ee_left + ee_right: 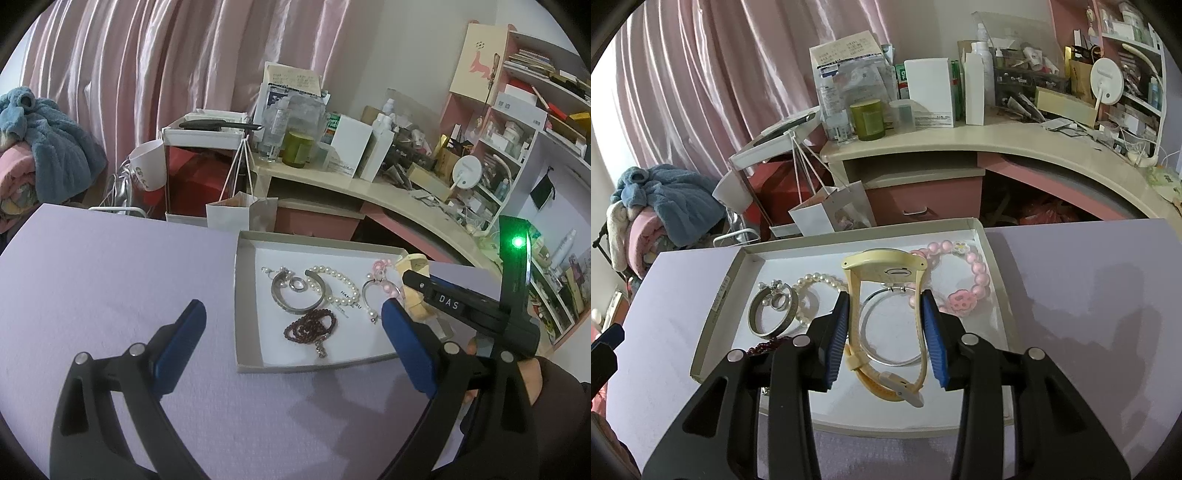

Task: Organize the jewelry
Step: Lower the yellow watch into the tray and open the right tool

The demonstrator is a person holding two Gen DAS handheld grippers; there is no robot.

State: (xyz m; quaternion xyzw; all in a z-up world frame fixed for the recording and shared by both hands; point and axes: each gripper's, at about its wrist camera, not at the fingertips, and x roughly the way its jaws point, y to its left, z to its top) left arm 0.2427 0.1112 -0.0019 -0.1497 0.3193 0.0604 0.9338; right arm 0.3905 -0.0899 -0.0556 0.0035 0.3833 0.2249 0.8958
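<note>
Rear boundary: pink pleated curtain [147,74], full height, with a pale wall [406,44] to its right. A curved cream desk [960,140] with pink drawer fronts (surface heavily cluttered) stands against them. A pink-and-white shelving unit [517,122] adjoins it. Foreground: lavender-covered worktop [110,277]. Lighting: dim, diffuse.

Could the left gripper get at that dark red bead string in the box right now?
Probably yes. The left gripper is open and empty, and the bead string lies uncovered in the box just ahead; the right gripper holds a watch off to one side.
</note>
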